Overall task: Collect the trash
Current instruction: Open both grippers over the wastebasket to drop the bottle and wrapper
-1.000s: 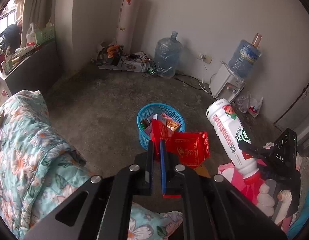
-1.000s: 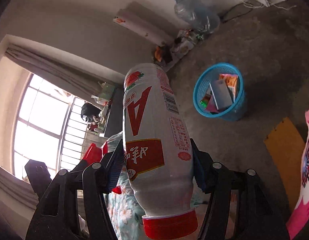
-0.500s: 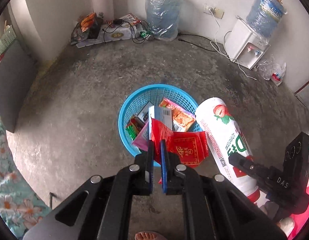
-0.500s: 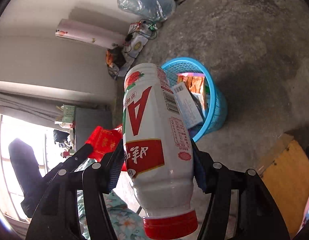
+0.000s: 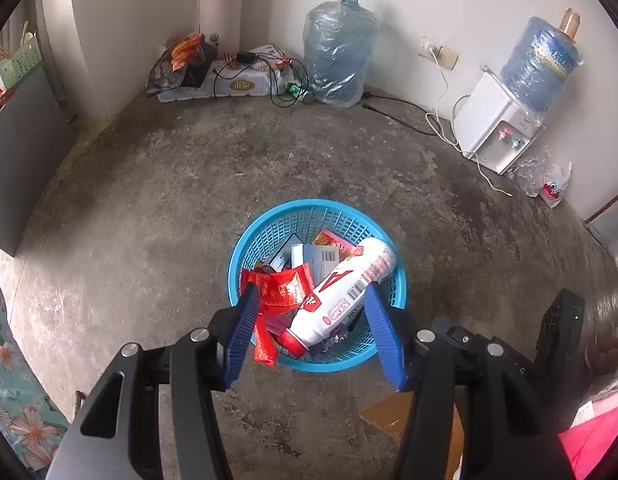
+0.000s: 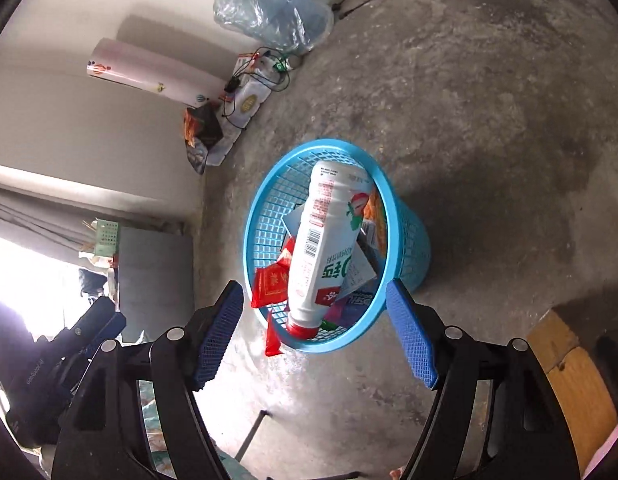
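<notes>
A blue mesh basket (image 5: 309, 205) (image 6: 333, 143) stands on the concrete floor, holding several wrappers and boxes. A white bottle (image 5: 341, 292) (image 6: 329, 240) with a red cap lies slanted in it, cap toward me. Beside it a red packet (image 5: 281, 288) (image 6: 271, 284) rests on the pile, with one strip drooping over the near rim. My left gripper (image 5: 312, 286) hovers above the basket, its jaws opening and pressing on nothing. My right gripper (image 6: 314, 283) also hangs over the basket, jaws opening, free of the bottle.
Two large water jugs (image 5: 339, 46) (image 5: 539, 62), a white dispenser (image 5: 493, 128) and loose cables (image 5: 277, 80) line the far wall. Cardboard (image 5: 393, 416) lies on the floor near me. Floral bedding (image 5: 13, 400) is at the left, a dark cabinet (image 5: 21, 152) beyond it.
Both grippers came down over the basket. The left one let go of the red packet and the right one let go of the bottle; both now lie in the basket.
</notes>
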The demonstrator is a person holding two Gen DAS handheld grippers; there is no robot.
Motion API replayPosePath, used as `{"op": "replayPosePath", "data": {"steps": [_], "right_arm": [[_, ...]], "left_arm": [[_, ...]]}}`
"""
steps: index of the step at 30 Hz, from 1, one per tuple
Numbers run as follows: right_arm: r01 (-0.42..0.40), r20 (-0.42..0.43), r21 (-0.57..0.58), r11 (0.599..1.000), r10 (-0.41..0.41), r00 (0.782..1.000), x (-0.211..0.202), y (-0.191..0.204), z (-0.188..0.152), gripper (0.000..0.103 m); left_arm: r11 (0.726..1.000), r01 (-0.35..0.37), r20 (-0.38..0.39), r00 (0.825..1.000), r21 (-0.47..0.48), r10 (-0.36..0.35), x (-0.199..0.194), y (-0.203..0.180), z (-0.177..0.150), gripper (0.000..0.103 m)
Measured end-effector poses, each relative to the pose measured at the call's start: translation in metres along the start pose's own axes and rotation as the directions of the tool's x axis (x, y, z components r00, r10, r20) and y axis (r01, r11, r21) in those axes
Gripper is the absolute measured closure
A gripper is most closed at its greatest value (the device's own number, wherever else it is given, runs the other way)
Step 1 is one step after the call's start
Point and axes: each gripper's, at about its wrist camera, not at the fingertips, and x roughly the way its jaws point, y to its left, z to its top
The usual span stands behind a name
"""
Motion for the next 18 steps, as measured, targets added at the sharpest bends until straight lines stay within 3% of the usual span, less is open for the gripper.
{"op": "replayPosePath", "data": {"steps": [5,9,14,18], "right_arm": [[-0.022,0.058,-0.045,0.999,0.025,0.998,-0.028,0.021,-0.005,0.033],[-0.045,0.113,-0.136,0.99,0.061,0.992,-0.069,0.057,-0.024,0.033],[-0.059,0.187,-0.317,0.947,0.124,0.975,-0.133,0.112,-0.066,0.03],[-0.048,0.231,-0.483,0.874,0.18,0.956,-0.187,0.157,-0.115,0.023]], "left_arm": [[0.999,0.046,0.087,0.995,0.028,-0.049,-0.074,-0.001,-0.007,0.05],[0.994,0.095,0.163,0.981,0.057,-0.103,-0.155,0.003,-0.03,0.048],[0.989,0.12,0.297,0.945,0.083,-0.14,-0.271,0.016,-0.089,0.033],[0.994,0.105,0.403,0.908,0.042,-0.113,-0.354,0.034,-0.152,0.024]]}}
